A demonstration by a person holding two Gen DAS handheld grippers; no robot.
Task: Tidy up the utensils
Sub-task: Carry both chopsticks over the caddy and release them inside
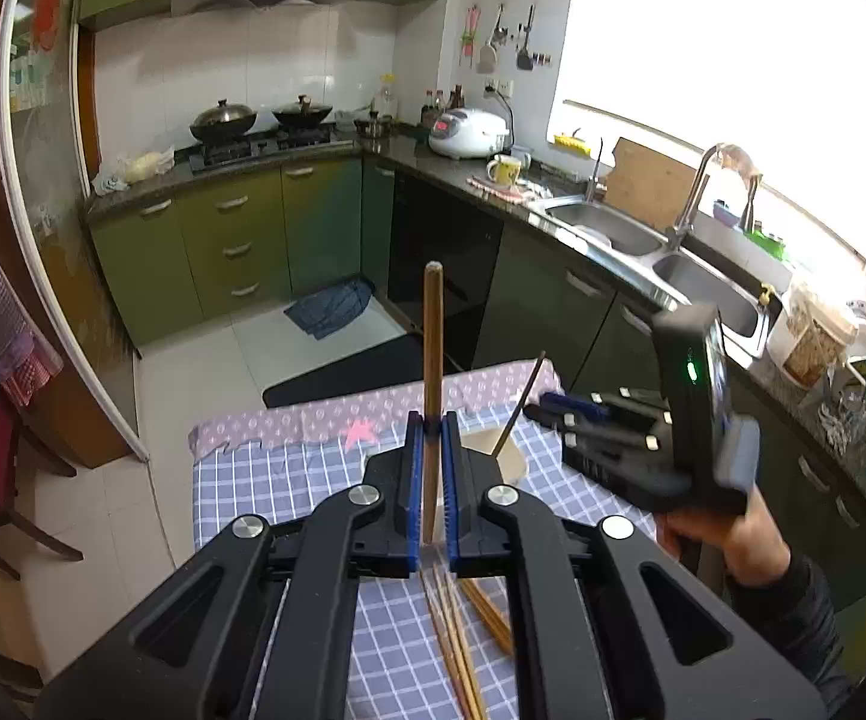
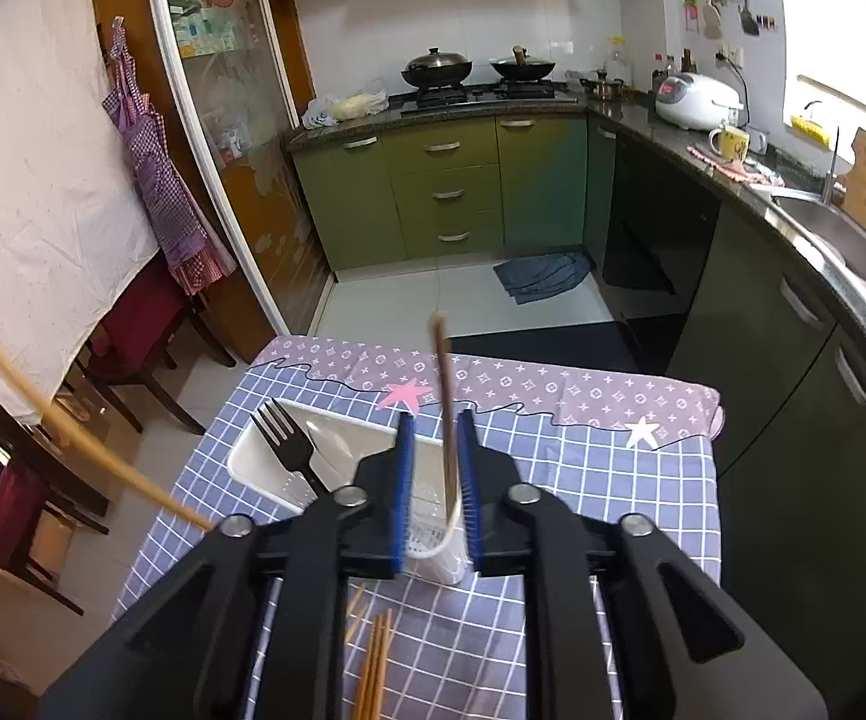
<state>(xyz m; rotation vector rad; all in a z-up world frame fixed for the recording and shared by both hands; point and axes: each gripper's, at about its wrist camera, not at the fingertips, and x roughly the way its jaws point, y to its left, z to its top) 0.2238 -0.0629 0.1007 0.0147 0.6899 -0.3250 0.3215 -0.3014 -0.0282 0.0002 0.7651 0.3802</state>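
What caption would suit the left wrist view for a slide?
Left gripper shut on a wooden chopstick, above loose chopsticks on the checked tablecloth.

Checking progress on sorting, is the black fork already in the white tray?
Yes, the fork lies inside the tray, its tines over the left rim.

Green-cabinet kitchen (image 1: 223, 228), bright window (image 1: 733, 60)

Blue-white checked tablecloth (image 2: 583, 480); black fork (image 2: 286, 444); green cabinets (image 2: 451, 192).
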